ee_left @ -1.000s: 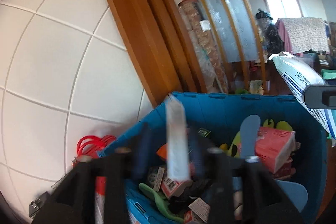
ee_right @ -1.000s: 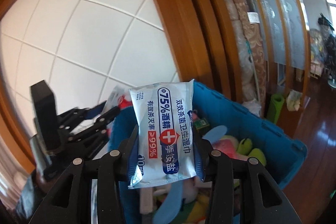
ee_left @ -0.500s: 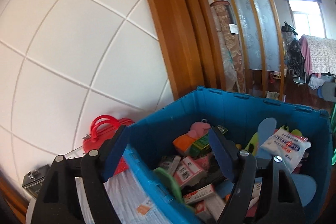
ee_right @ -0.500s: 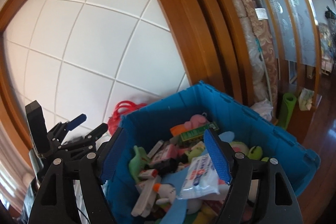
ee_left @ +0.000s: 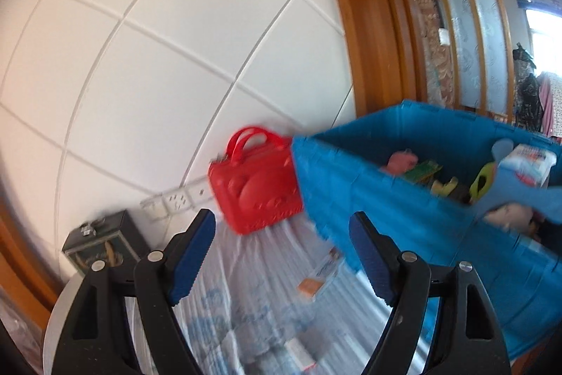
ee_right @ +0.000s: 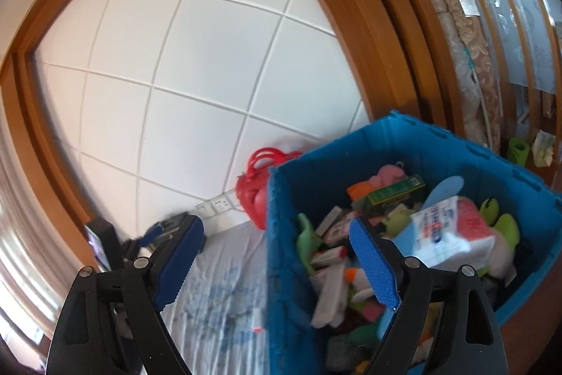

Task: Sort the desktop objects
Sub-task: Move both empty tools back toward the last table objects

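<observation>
Left wrist: plastic-covered table [ee_left: 253,315] against white tiled wall [ee_left: 168,51].

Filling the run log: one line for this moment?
left hand-held gripper open | right hand-held gripper open | wipes pack in blue bin

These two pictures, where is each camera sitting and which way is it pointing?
Left wrist view: sits on the left tongs, looking along their open fingers at the red case, the tiled wall and the blue bin beside them.
Right wrist view: sits on the right tongs, also open, looking down into the bin full of small items; the left tongs show at far left.
Both share the bin, case, wall and wipes pack.
</observation>
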### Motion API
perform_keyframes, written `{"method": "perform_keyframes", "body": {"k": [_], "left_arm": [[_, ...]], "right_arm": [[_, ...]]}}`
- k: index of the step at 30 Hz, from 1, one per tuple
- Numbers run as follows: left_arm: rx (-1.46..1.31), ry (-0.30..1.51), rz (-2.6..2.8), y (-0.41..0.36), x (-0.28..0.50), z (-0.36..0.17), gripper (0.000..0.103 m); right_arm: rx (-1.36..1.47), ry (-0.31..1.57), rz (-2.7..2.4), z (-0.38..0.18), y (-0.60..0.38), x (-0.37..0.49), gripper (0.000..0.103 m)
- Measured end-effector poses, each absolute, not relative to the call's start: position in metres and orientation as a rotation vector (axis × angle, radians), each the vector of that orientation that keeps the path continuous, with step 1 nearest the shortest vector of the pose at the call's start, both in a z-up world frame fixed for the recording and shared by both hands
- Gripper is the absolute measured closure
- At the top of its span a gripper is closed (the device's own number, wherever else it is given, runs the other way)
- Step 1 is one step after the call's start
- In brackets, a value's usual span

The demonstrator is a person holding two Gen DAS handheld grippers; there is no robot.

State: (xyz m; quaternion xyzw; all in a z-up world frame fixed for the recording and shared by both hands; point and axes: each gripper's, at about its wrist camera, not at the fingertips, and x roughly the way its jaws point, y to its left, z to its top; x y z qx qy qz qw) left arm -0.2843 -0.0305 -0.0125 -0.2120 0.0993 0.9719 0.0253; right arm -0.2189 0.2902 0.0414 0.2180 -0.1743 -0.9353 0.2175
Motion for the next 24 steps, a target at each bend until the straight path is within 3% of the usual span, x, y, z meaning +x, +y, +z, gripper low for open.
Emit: {"method": "perform_keyframes", "body": {"k": [11, 24], "left_arm": [[-1.057, 0.238, 2.955, -0.092, -0.276, -0.145, 0.025], [-1.422, 0.096, 2.786, -0.074, -0.345, -0.282, 0.025]], "right_arm": [[0.677, -0.332, -2.463, -0.013, 0.148, -0.218, 0.015], [0.864, -0.086, -2.391, -0.093, 0.101, -0.260, 0.015]]}}
